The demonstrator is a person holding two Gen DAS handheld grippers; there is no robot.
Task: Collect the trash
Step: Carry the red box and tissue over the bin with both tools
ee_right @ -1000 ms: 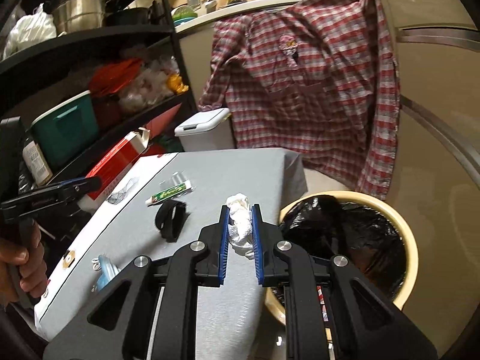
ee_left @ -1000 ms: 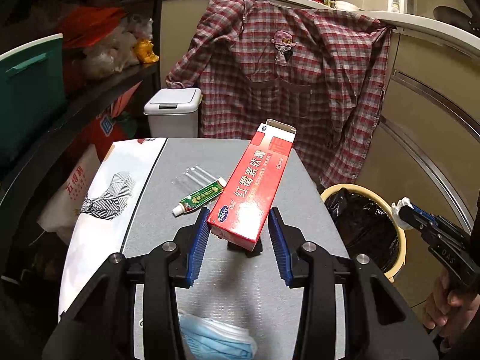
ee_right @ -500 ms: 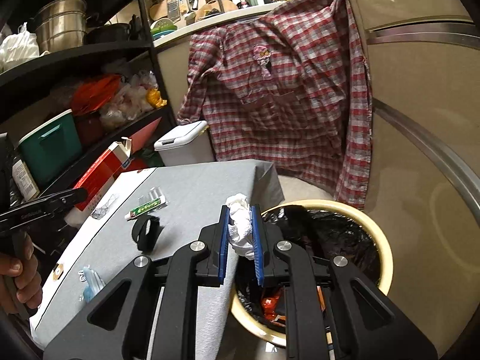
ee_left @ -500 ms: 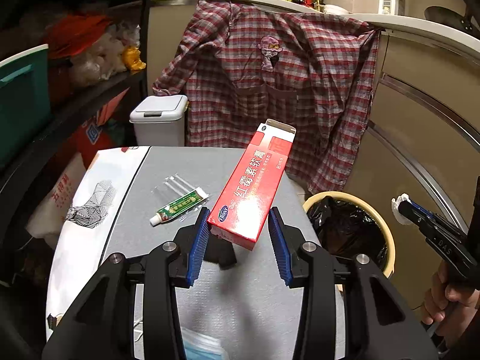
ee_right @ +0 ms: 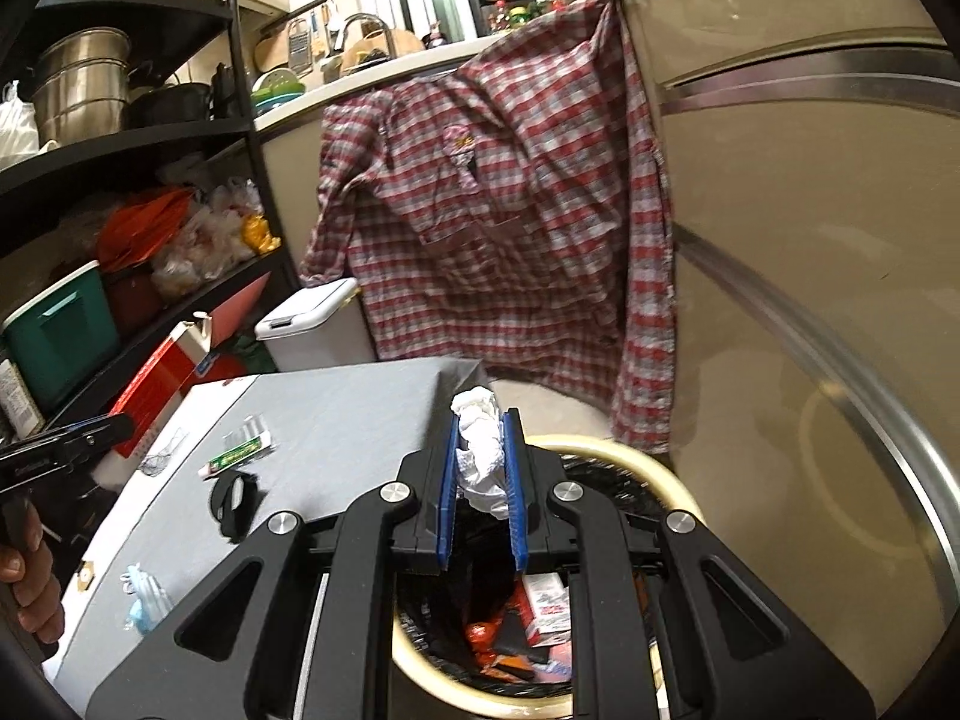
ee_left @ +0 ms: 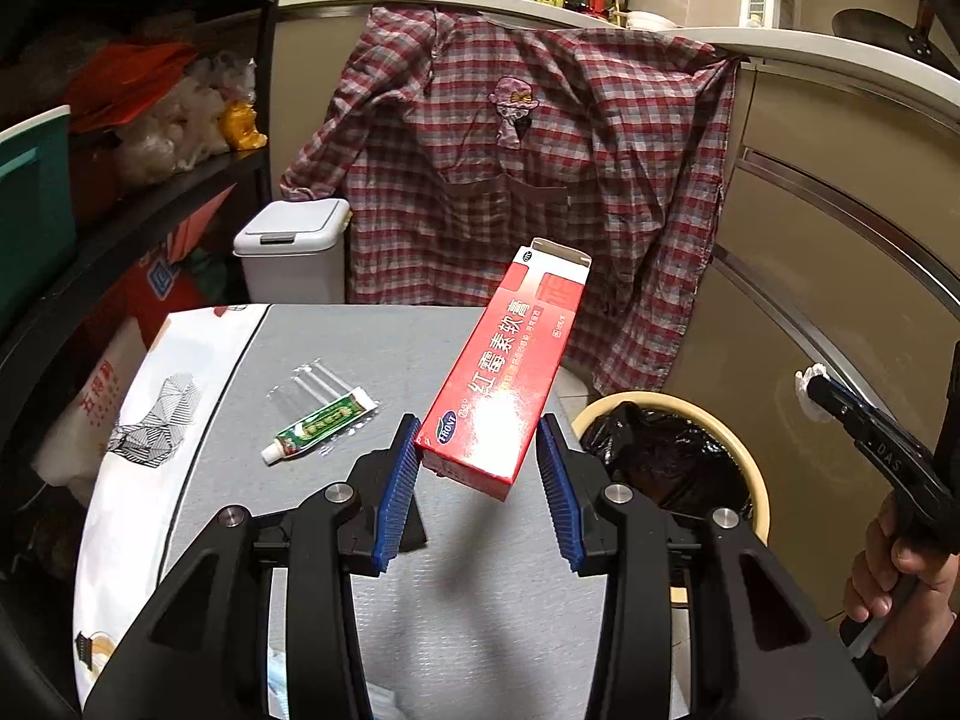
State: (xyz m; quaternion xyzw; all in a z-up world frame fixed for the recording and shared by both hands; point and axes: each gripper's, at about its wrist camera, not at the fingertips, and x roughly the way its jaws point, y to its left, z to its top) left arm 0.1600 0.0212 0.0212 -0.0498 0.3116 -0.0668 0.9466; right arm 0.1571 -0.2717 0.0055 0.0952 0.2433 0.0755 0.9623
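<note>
Over the yellow-rimmed trash bin (ee_right: 678, 498) with its black liner, the right gripper (ee_right: 480, 480) is pinching a crumpled white tissue (ee_right: 480, 450) between its blue pads, hovering above the opening. You can see wrappers and a small carton already at the bottom, so this one looks about ready to drop.

The left gripper (ee_left: 477, 480) is carrying a long red ointment box (ee_left: 504, 372), tilted up with its open flap at the far end. Its lower corner sits against the left pad, but the right pad looks like it has a gap to the box, so I honestly can't tell whether the grip is tight. The box is above the grey table (ee_left: 372, 348), near the edge closest to the bin.

What could go wrong, my guess:
- The tissue is light and fluffy, so it may cling to the ribbed pads when they spread instead of falling.
- If the box is only held by a corner, it could pivot and slip onto the table or floor on the way across.
- Both tools heading for the same bin could bump each other.

Still left on the table: a small green tube (ee_left: 321, 429), a black strap thing (ee_right: 234, 501) and a blue face mask (ee_right: 144, 597).
</note>
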